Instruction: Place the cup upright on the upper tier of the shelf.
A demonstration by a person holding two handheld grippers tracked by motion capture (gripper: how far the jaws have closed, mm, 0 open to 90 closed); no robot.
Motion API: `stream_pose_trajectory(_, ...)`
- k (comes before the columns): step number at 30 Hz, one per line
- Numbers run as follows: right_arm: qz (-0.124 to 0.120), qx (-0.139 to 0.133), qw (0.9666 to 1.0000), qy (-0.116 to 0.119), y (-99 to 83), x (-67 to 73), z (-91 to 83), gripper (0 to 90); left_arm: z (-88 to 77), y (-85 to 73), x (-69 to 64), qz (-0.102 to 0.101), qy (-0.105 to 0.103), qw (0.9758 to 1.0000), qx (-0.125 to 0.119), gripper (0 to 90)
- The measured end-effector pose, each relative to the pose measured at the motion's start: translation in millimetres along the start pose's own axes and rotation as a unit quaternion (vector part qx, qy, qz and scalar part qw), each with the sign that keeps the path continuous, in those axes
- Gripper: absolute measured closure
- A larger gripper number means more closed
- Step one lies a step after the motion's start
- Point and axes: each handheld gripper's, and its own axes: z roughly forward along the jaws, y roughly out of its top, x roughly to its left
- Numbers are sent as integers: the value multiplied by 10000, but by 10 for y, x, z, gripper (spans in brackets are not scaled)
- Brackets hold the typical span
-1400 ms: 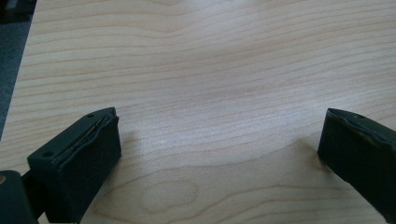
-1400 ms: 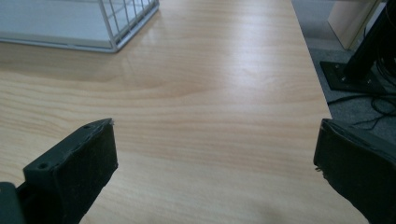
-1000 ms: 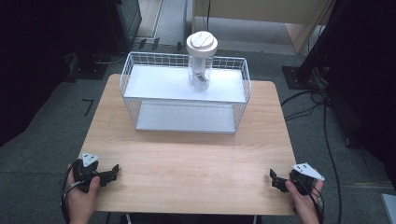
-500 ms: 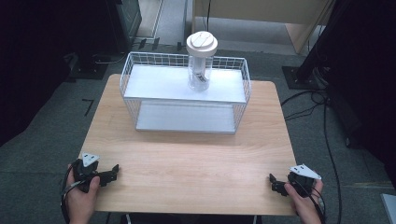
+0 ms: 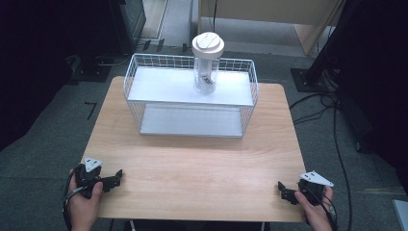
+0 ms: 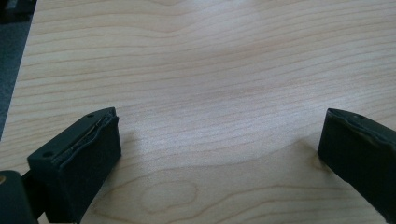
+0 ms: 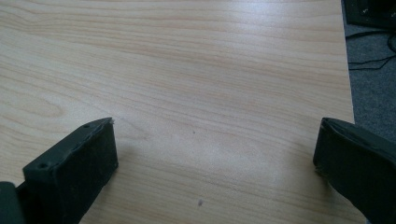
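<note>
A clear jar (image 5: pixel 207 67) with a white lid (image 5: pixel 208 44) stands upright on the top shelf of a white wire rack (image 5: pixel 144 84) at the far side of the tabletop (image 5: pixel 202 163), its long axis vertical. It is well apart from both claws. The left claw (image 5: pixel 114 178) rests at the near-left corner and the right claw (image 5: pixel 284 191) at the near-right corner, each with jaws spread wide over bare wood and gripping nothing. The jar sits close to the centre line, so neither hand looks clearly nearer, and any reach would go straight away from the person and upward.

High view looks down; gripper views skim the table (image 5: pixel 192 163) closely.
</note>
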Motion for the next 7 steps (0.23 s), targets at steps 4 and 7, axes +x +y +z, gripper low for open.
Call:
stream_pose_trajectory(4,-31,5,10000,43,-8,-8,-9,0,0,0,0,0,0,10000,1,0)
stream_pose_trajectory(7,-58,13,10000,69,-11,-14,-13,0,0,0,0,-1,0,10000,0,0)
